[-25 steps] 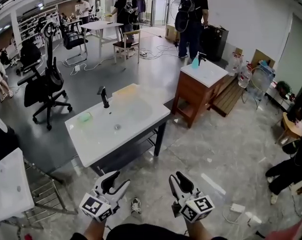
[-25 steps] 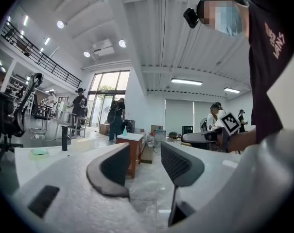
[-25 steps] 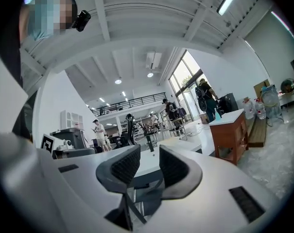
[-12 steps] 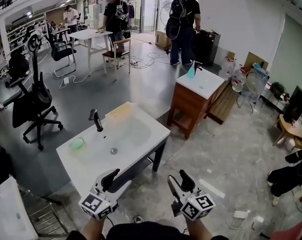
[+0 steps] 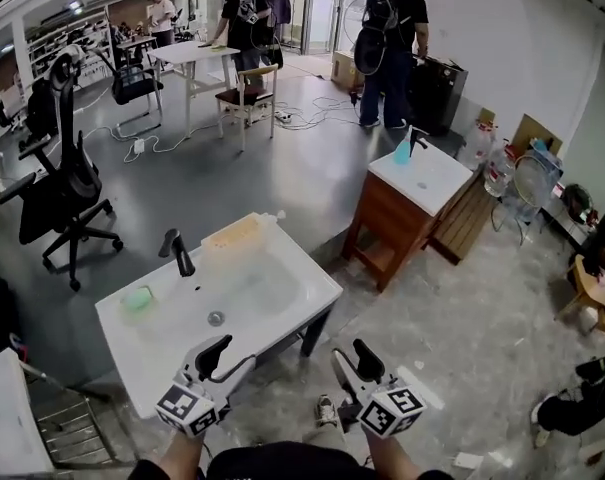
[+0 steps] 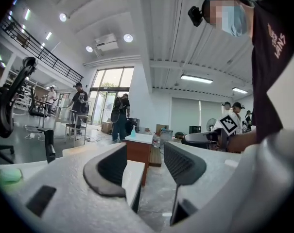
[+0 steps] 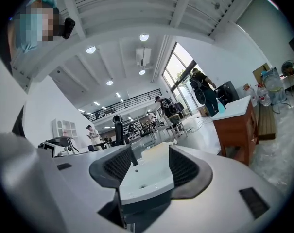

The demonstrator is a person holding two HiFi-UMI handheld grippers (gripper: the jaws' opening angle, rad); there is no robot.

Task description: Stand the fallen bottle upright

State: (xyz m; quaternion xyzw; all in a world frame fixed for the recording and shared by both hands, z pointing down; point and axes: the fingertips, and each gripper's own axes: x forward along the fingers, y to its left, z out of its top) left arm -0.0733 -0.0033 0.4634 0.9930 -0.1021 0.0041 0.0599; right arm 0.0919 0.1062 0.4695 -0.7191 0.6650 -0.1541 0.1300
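Holding both tools low and level in front of the body, the person has the left gripper (image 5: 227, 357) and the right gripper (image 5: 353, 360) side by side, apart from each other, each with its marker cube nearest the wearer. Both are released. In the left gripper view and the right gripper view alike, the ribbed dark pads stand wide apart with only open air between them. A shoe (image 5: 325, 410) shows on the speckled floor between the two tools. Just beyond the fingertips stands a white sink (image 5: 312, 284) on dark legs, set at an angle. A drain (image 5: 215, 318) sits in its basin, a pale green lump (image 5: 137, 299) lies on the left part of the top, and a black faucet (image 5: 180, 253) rises at the back. The bottle (image 5: 237, 233), clear with a yellowish tint, lies on its side along the sink's far rim, just right of the faucet. Its white cap end points toward the far right corner, and it is well apart from both grippers. Farther off to the right is a wooden cabinet (image 5: 387, 223) with its own white top, carrying a pale blue spray bottle (image 5: 403, 151). Large water jugs (image 5: 497, 168) stand by the wall behind it. To the left a black office chair (image 5: 67, 183) stands on the grey floor with cables trailing past it. At the far end people stand near a white table (image 5: 187, 53) and a wooden chair (image 5: 249, 93), close to the glass doors.
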